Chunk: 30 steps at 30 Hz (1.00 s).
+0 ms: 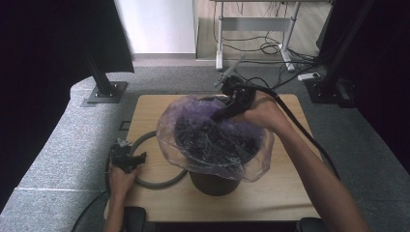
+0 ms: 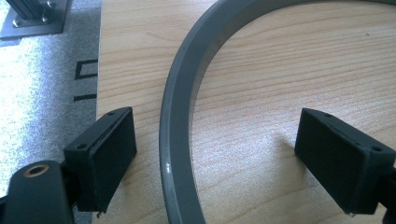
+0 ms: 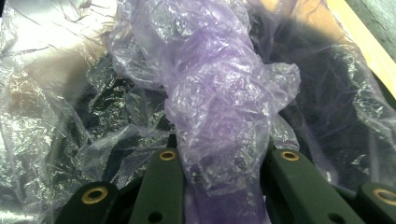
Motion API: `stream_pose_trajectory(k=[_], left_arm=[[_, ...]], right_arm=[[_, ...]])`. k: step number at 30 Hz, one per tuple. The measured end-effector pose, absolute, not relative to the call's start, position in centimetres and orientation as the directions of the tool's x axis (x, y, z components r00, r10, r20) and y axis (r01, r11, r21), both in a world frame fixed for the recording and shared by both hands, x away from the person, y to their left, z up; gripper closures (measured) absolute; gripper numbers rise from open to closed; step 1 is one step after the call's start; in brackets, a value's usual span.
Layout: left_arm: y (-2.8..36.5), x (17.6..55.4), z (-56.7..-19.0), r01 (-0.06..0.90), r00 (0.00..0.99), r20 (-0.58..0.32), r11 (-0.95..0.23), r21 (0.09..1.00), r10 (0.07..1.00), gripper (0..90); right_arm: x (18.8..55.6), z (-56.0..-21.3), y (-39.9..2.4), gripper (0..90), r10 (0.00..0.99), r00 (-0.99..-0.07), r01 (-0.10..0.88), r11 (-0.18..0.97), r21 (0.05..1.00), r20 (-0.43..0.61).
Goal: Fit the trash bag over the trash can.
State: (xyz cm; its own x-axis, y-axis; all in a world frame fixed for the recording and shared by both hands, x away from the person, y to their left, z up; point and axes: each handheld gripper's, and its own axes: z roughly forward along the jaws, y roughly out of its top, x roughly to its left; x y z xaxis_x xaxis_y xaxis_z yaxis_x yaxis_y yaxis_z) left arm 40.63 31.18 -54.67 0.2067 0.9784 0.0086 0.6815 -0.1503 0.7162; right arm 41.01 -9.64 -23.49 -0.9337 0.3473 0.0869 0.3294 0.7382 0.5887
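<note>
Right gripper (image 1: 227, 112), upper centre of the high view, jaws nearly closed & pinching a bunched fold of the purple plastic bag (image 3: 219, 107). In the right gripper view the twisted purple film runs up from between the two black jaws at bottom centre, pads pressed on it both sides. The rest of the bag spreads out crinkled to left & right of that frame, dark bin interior showing through it. In the high view the bag (image 1: 212, 140) is draped over the mouth of a dark round bin (image 1: 215, 183) at centre frame, film hanging over the rim all round, loose edge sagging lower right. The hand (image 1: 261, 113) holding the right gripper comes in from the lower right, cable trailing back along the forearm.

Left gripper (image 1: 128, 157), left of centre in the high view, jaws wide apart w/ nothing gripped. In the left gripper view the pads (image 2: 109, 149) stand either side of a grey ring (image 2: 180, 121) lying flat on the table; the ring's band passes just beside the left-of-frame pad, not touched by either as far as I can tell. In the high view the ring (image 1: 159, 181) lies lower left of the bin, partly tucked behind it.

Light wooden table (image 1: 285, 193) under all of it; grey carpet (image 1: 58, 154) at left of frame.
</note>
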Motion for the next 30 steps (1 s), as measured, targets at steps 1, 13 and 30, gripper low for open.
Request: stream_pose_trajectory(k=[1,13,30], left_arm=[[31.2,40.6,-54.7,0.682,0.208,0.010,-0.152,0.715,0.978,12.6],[31.2,40.6,-54.7,0.682,0.206,0.009,-0.151,0.715,0.978,12.6],[31.2,40.6,-54.7,0.683,0.206,0.009,-0.151,0.715,0.979,12.6]], right_arm=[[40.7,-23.5,-10.5,73.8,0.360,-0.929,0.339,0.740,0.581,0.084],[40.9,-25.1,-13.5,73.7,0.422,-0.902,0.393,0.712,0.582,0.093],[43.3,-26.9,-8.8,70.8,0.451,-0.891,0.393,0.701,0.595,0.057]])
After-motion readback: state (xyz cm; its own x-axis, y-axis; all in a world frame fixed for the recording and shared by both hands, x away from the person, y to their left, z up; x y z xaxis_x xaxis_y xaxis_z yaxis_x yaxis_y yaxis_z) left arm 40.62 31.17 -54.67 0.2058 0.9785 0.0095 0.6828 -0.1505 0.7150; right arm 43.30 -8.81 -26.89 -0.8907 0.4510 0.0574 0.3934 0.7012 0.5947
